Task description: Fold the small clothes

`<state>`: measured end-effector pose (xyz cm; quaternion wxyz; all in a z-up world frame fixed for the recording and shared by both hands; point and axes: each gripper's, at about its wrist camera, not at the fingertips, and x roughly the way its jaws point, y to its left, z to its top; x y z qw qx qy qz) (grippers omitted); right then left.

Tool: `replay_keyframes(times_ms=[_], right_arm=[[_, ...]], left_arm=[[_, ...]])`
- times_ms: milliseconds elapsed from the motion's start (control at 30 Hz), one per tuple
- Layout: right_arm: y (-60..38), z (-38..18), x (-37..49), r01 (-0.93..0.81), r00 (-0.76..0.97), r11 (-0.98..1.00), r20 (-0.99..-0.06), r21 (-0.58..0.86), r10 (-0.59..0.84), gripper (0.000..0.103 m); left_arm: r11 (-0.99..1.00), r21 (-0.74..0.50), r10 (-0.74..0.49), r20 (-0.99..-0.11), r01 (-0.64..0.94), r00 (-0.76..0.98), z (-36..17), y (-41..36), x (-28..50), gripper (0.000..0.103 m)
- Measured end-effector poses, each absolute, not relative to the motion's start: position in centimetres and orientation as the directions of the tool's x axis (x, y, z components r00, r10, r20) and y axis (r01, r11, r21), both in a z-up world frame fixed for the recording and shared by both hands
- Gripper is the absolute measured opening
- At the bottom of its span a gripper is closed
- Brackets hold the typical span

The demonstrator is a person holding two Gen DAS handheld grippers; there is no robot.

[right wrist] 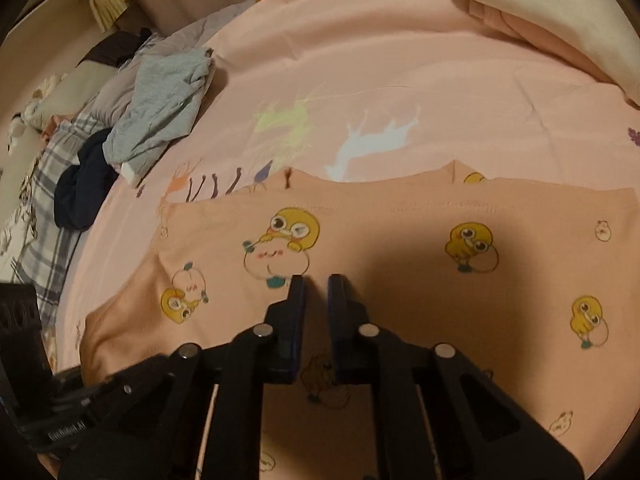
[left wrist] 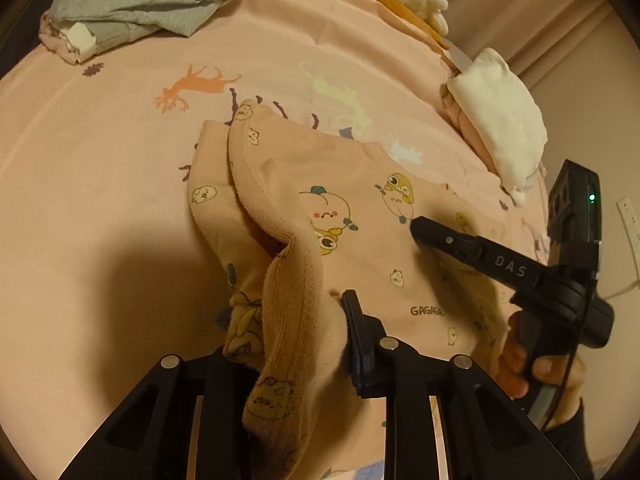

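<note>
In the left wrist view, a peach garment (left wrist: 360,208) printed with cartoon chicks is seen lying on a pink bedsheet (left wrist: 120,168) patterned with deer. One edge of the garment is lifted and bunched, and it is held clamped between the fingers of the left tool (left wrist: 304,320); only the right finger shows clearly, the other being hidden behind the raised fabric. The right tool (left wrist: 416,228) is seen at the right, held in a hand (left wrist: 532,368), with its tip resting on or just above the flat part of the garment. Whether its fingers are apart or together cannot be told from this view. A grey garment (left wrist: 148,0) is piled at the far left of the bed, and a folded cream cloth (left wrist: 500,120) lies at the far right.

In the right wrist view, the peach garment (right wrist: 400,240) is spread flat on the bedsheet (right wrist: 360,80). The fingers of the right tool (right wrist: 316,284) are seen nearly together with a narrow gap between them, and no fabric is pinched there. The grey garment (right wrist: 160,112) lies at the left, beside a dark navy cloth (right wrist: 80,192).
</note>
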<state>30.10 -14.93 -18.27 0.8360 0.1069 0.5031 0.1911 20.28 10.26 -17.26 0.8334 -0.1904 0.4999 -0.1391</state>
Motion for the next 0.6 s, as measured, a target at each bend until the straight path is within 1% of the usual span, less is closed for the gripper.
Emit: replay_keyframes(times_ms=[67, 100, 300, 400, 467, 567, 600], right_arm=[[-15.1, -17.9, 29.7, -0.215, 0.413, 0.906, -0.807, 0.365, 0.423, 0.006], [-15.2, -17.6, 29.0, -0.227, 0.408, 0.9, -0.803, 0.372, 0.435, 0.01], [-15.2, -15.9, 23.2, -0.342, 0.397, 0.863, -0.775, 0.373, 0.492, 0.011], [-14.7, -16.1, 21.2, -0.376, 0.384, 0.856, -0.781, 0.354, 0.492, 0.011], [-14.1, -16.8, 20.3, -0.393, 0.384, 0.864, -0.797, 0.315, 0.465, 0.011], [-13.8, -18.1, 20.3, -0.387, 0.363, 0.872, -0.819, 0.301, 0.444, 0.01], [-13.8, -18.3, 20.3, -0.385, 0.36, 0.872, -0.821, 0.302, 0.444, 0.01]], left_arm=[[0.894, -0.447, -0.413, -0.783, 0.042, 0.465, -17.2, 10.2, 20.2, 0.023], [0.897, -0.439, -0.408, -0.783, 0.046, 0.47, -17.0, 10.0, 20.1, 0.023], [0.914, -0.4, -0.378, -0.79, 0.062, 0.483, -16.2, 9.4, 19.7, 0.022], [0.922, -0.382, -0.363, -0.791, 0.067, 0.492, -15.8, 9.0, 19.6, 0.022], [0.926, -0.373, -0.355, -0.793, 0.066, 0.495, -15.7, 8.8, 19.5, 0.022], [0.929, -0.363, -0.347, -0.793, 0.069, 0.5, -15.3, 8.5, 19.4, 0.022], [0.931, -0.357, -0.343, -0.792, 0.073, 0.504, -15.1, 8.3, 19.3, 0.02]])
